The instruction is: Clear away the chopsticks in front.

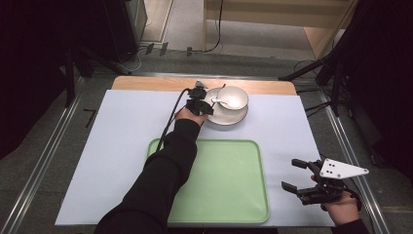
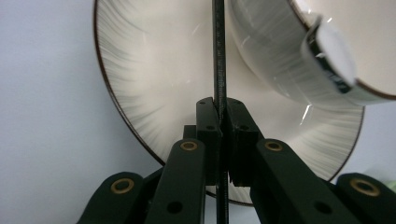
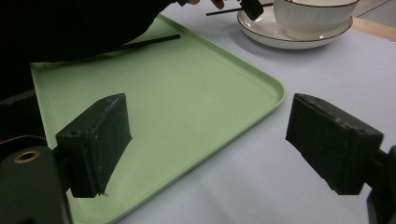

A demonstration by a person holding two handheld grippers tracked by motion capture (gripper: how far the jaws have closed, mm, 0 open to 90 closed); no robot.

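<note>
My left gripper (image 2: 218,105) is shut on a thin black stick (image 2: 219,56) that passes upright between its pads, over the white ribbed plate (image 2: 154,70). On that plate stands a white bowl (image 1: 232,96) with a white spoon (image 1: 221,102) in it. In the high view the left gripper (image 1: 206,101) hovers at the plate's (image 1: 229,117) left rim. My right gripper (image 1: 290,174) rests open at the near right, to the right of the green tray (image 1: 229,180). Nothing is between its pads (image 3: 95,140).
The green tray (image 3: 196,88) lies on the pale blue mat (image 1: 117,131) in front of the plate; a thin black stick (image 3: 149,41) lies on its far part beside the person's dark sleeve (image 1: 160,180). A strip of bare wood (image 1: 146,83) edges the table's far side.
</note>
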